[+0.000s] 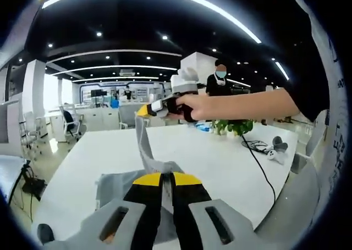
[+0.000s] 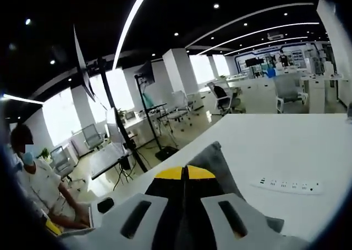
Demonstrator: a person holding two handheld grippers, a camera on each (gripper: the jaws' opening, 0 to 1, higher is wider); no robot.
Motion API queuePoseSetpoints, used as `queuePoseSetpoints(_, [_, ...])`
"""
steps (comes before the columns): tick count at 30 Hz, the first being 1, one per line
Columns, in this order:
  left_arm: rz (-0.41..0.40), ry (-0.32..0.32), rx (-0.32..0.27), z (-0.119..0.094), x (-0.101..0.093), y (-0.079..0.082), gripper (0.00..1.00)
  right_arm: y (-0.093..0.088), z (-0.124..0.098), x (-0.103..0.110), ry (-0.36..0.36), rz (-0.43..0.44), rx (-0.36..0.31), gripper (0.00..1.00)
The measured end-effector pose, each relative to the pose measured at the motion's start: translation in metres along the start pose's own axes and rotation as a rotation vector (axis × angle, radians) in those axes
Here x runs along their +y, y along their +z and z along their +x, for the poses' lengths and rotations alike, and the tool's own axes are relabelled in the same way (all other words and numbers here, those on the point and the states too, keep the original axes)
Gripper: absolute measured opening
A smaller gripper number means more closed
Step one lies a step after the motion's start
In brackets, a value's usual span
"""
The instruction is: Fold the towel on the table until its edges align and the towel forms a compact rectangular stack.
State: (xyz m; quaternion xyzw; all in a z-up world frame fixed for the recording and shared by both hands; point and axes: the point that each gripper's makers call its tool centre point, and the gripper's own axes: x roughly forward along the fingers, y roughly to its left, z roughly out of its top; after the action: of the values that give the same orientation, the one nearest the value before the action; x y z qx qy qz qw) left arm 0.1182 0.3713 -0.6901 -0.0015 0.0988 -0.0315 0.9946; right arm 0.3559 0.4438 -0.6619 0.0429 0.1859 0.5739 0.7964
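The left hand-held gripper [image 1: 166,179] is clamped on the grey towel [image 1: 118,185] low over the white desk [image 1: 209,156], jaws together on the cloth. The right hand-held gripper [image 1: 144,110] pinches another part of it, raised well above, a strip of cloth hanging between. We judge the fold only begun: edges unaligned, no stack yet. A power strip [image 2: 287,185], cable [image 1: 258,162] and potted plant [image 1: 234,127] lie well apart, leaving open room.

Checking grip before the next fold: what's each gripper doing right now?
Left gripper: shut on the towel.
Right gripper: shut on the towel, lifting a corner.
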Motion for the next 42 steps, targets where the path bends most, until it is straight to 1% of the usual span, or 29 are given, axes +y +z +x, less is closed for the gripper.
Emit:
queuePoseSetpoints(4, [-0.023, 0.031, 0.018, -0.003, 0.009, -0.011, 0.06, -0.009, 0.012, 0.005, 0.012, -0.002, 0.02, 0.0])
queuePoseSetpoints(7, [-0.038, 0.05, 0.027, -0.004, 0.015, -0.019, 0.06, -0.019, 0.024, 0.009, 0.018, -0.003, 0.042, 0.0])
queuePoseSetpoints(12, [-0.072, 0.097, 0.046, -0.008, 0.028, -0.036, 0.06, -0.034, 0.04, 0.013, 0.026, 0.0, 0.073, 0.0])
queuePoseSetpoints(14, [-0.083, 0.112, 0.049, -0.009, 0.032, -0.04, 0.06, -0.038, 0.046, 0.014, 0.029, 0.01, 0.081, 0.0])
queuePoseSetpoints(20, [-0.118, 0.165, 0.062, -0.013, 0.048, -0.052, 0.06, -0.052, 0.064, 0.022, 0.042, 0.005, 0.109, 0.0])
queuePoseSetpoints(22, [-0.128, 0.197, 0.073, -0.015, 0.055, -0.058, 0.06, -0.057, 0.07, 0.024, 0.047, 0.007, 0.119, 0.0])
queuePoseSetpoints(24, [-0.083, 0.264, 0.11, -0.019, 0.066, -0.066, 0.06, -0.063, 0.075, 0.025, 0.049, 0.009, 0.126, 0.0])
queuePoseSetpoints(25, [-0.105, 0.259, 0.104, -0.018, 0.064, -0.069, 0.06, -0.065, 0.077, 0.026, 0.051, 0.011, 0.129, 0.0])
queuePoseSetpoints(26, [-0.14, 0.279, 0.093, -0.018, 0.067, -0.072, 0.06, -0.07, 0.08, 0.026, 0.051, 0.014, 0.138, 0.0])
queuePoseSetpoints(27, [-0.149, 0.286, 0.097, -0.018, 0.068, -0.076, 0.06, -0.075, 0.084, 0.027, 0.051, 0.016, 0.146, 0.0])
queuePoseSetpoints(28, [-0.151, 0.289, 0.099, -0.018, 0.069, -0.078, 0.06, -0.078, 0.086, 0.027, 0.052, 0.019, 0.152, 0.0])
queuePoseSetpoints(31, [-0.164, 0.318, 0.112, -0.02, 0.074, -0.089, 0.06, -0.089, 0.094, 0.028, 0.047, 0.045, 0.17, 0.0])
queuePoseSetpoints(33, [-0.181, 0.33, 0.114, -0.021, 0.077, -0.094, 0.06, -0.094, 0.1, 0.028, 0.044, 0.036, 0.182, 0.0])
queuePoseSetpoints(37, [-0.205, 0.357, 0.119, -0.021, 0.085, -0.102, 0.06, -0.105, 0.112, 0.029, 0.044, 0.044, 0.203, 0.0])
queuePoseSetpoints(40, [-0.219, 0.371, 0.126, -0.02, 0.096, -0.115, 0.06, -0.113, 0.12, 0.029, 0.029, 0.053, 0.218, 0.0])
queuePoseSetpoints(42, [-0.225, 0.399, 0.142, -0.021, 0.101, -0.121, 0.06, -0.119, 0.128, 0.031, 0.032, 0.054, 0.227, 0.0])
